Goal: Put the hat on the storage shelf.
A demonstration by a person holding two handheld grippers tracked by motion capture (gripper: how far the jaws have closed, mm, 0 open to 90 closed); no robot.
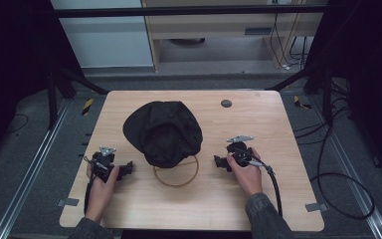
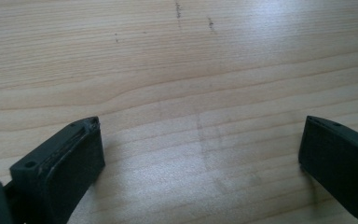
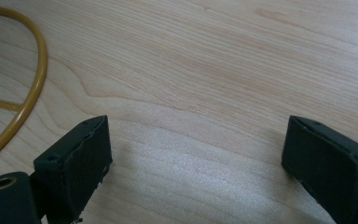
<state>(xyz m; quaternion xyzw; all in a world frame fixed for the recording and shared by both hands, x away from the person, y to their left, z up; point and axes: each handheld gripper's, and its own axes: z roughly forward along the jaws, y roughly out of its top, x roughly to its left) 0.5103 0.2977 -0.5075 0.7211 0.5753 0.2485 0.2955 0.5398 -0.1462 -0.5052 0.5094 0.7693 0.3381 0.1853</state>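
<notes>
Resting both tools on the table (image 1: pixel 278 119), nothing yet in hand.

Item 1, left gripper (image 1: pixel 128 170): lower left of the high view, lying on the wood, jaws pointing toward the frame's centre. In its own view (image 2: pixel 200 144) the jaws stand wide apart with bare wood between them.

Item 2, right gripper (image 1: pixel 218 162): lower right of centre, likewise lying on the wood and aimed inward. In its own view (image 3: pixel 196 144) the jaws are wide, holding nothing.

Item 3, hat (image 1: pixel 162 132): black cloth, centre of the frame, crown up and slumped (no clear front that I can make out). Roughly round, slightly longer from upper left to lower right; no strong axis.

Item 4, ring (image 1: pixel 195 172): thin yellow-brown hoop, flat on the table just below the hat, its upper arc tucked under the hat's edge. It also curves through the upper left of my right gripper's view (image 3: pixel 36 79), near the left jaw but apart from it.

Progress, as I judge it: not begun. Hat and ring lie untouched; every grasp remains to be made.
</notes>
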